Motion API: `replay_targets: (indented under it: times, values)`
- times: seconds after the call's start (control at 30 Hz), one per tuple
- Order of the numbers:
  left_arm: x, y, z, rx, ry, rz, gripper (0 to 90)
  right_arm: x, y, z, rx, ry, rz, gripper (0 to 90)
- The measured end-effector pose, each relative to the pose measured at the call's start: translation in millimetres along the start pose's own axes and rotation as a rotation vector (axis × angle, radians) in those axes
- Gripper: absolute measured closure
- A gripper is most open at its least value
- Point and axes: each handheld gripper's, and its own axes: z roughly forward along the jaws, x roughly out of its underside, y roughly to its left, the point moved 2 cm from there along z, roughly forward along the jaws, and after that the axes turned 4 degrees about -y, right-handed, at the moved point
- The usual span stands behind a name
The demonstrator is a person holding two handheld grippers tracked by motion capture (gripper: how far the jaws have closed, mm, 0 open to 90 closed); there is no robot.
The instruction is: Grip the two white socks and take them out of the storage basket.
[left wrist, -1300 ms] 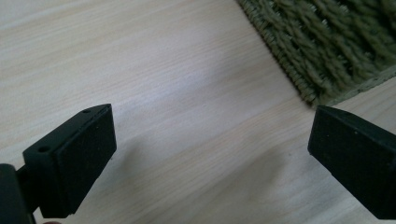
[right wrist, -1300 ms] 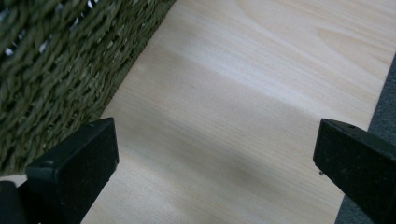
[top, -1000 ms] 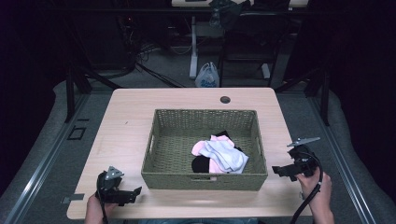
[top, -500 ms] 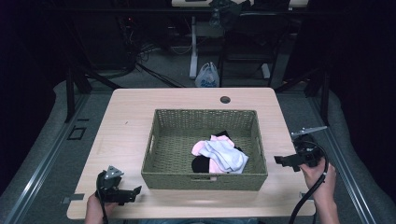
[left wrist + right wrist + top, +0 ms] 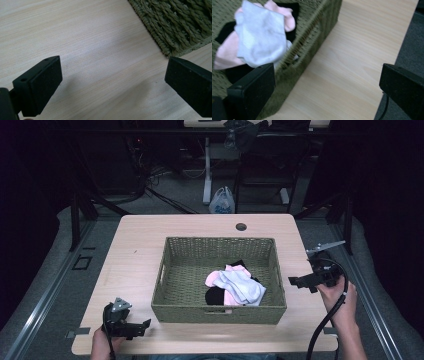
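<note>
Since the frame a second earlier, the right hand-held gripper [image 5: 304, 282] had drifted outward and a little up, away from the basket [image 5: 218, 312] toward the worktop's right edge, while the left hand-held gripper [image 5: 140, 326] had stayed put near the front left corner.

Both were held with jaws spread wide and nothing between them. In the right gripper view its two black jaws stood far apart, the left one in front of the basket's wall and the right one out over the worktop edge and the grey floor [image 5: 409, 37]. A person's hand [image 5: 340, 297] held it at the right side, its cable [image 5: 325, 325] looping down along the forearm. The jaws pointed left toward the basket, apart from it.

The left hand-held gripper sat low over the worktop [image 5: 135, 265], jaws aimed right toward the basket's front left corner, near but not touching. In its own view, bare wood lay between the jaws and the woven corner [image 5: 180, 27] showed at the upper right.

Inside the basket, toward its right half, lay a heap of socks [image 5: 235, 287]: white ones on top, pink beneath, black at the bottom and behind. In the right gripper view the white sock [image 5: 262, 42] lay draped over pink and black ones just inside the wall.
</note>
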Motion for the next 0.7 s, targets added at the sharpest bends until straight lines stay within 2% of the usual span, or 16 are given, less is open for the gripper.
replay_targets:
  times: [0.1, 0.13, 0.17, 0.2, 0.3, 0.33, 0.5, 0.57, 0.6, 0.63, 0.67, 0.7]
  values:
    - [0.1, 0.2, 0.0, 0.001, 0.000, -0.001, 1.4, -6.9, 4.4, -0.7, -0.010, 0.001, -0.017, 0.2]
    - [0.1, 0.0, -0.1, 0.001, 0.000, 0.000, 1.4, -16.3, 11.9, 0.0, -0.033, -0.002, -0.033, 0.5]
    - [0.1, 0.0, -0.1, 0.001, 0.000, 0.000, 1.4, -16.3, 11.9, 0.0, -0.033, -0.002, -0.033, 0.5]
    - [0.1, 0.0, -0.1, 0.002, 0.000, 0.001, 1.4, -24.7, 19.4, 1.9, -0.042, 0.002, -0.063, 2.2]
    - [0.1, 0.1, 0.0, 0.001, 0.000, -0.001, 1.4, -32.9, 27.1, 4.8, -0.055, 0.010, -0.084, 2.7]
    - [0.2, 0.3, -0.1, 0.001, 0.000, -0.001, 1.4, -40.6, 33.6, 7.4, -0.066, 0.015, -0.109, 2.2]
    - [0.3, 0.8, -0.3, 0.002, 0.000, 0.003, 1.4, -55.7, 50.4, 17.8, -0.086, 0.041, -0.152, 1.5]
    - [0.3, 0.7, -0.3, 0.003, 0.000, 0.004, 1.4, -58.3, 54.4, 20.1, -0.087, 0.045, -0.159, 1.4]
    - [0.2, 0.6, -0.3, 0.003, 0.000, 0.004, 1.4, -62.8, 62.2, 25.4, -0.094, 0.052, -0.174, 1.0]
    - [0.2, 0.6, -0.3, 0.003, 0.000, 0.004, 1.4, -62.8, 62.2, 25.4, -0.094, 0.052, -0.174, 1.0]
    - [0.3, 0.2, -0.3, 0.003, -0.001, 0.001, 1.4, -66.7, 69.5, 32.2, -0.119, 0.058, -0.183, 0.3]
    - [0.3, 0.2, -0.4, 0.004, -0.001, 0.001, 1.4, -67.6, 72.0, 34.4, -0.119, 0.061, -0.182, 0.0]
